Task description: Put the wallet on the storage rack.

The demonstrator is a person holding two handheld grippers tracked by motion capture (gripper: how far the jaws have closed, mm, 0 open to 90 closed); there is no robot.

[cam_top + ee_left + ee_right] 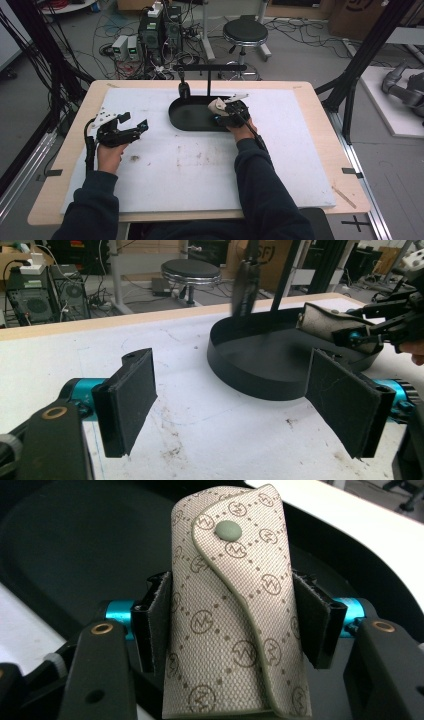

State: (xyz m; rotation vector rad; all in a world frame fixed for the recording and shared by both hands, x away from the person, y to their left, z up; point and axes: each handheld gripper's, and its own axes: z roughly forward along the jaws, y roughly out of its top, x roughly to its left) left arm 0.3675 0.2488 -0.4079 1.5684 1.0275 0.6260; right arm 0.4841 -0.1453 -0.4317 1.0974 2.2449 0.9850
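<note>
a patterned pouch (pixel 235 610) is pinched in the right gripper (pixel 231 111) and held over the black tray (pixel 187 120). the placing step seems in hand; lowering and release are called for next. the left gripper (pixel 122 131) is spread, idle on the table (pixel 200 170).

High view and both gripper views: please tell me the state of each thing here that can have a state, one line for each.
Key pouch: flap snapped shut, clamped between the right tongs, held over the tray.
Black oval tray: on the white mat, nothing lying in it.
Left tongs: open, holding nothing, beside the tray.
Round stool: upright on the floor beyond the table.
</note>
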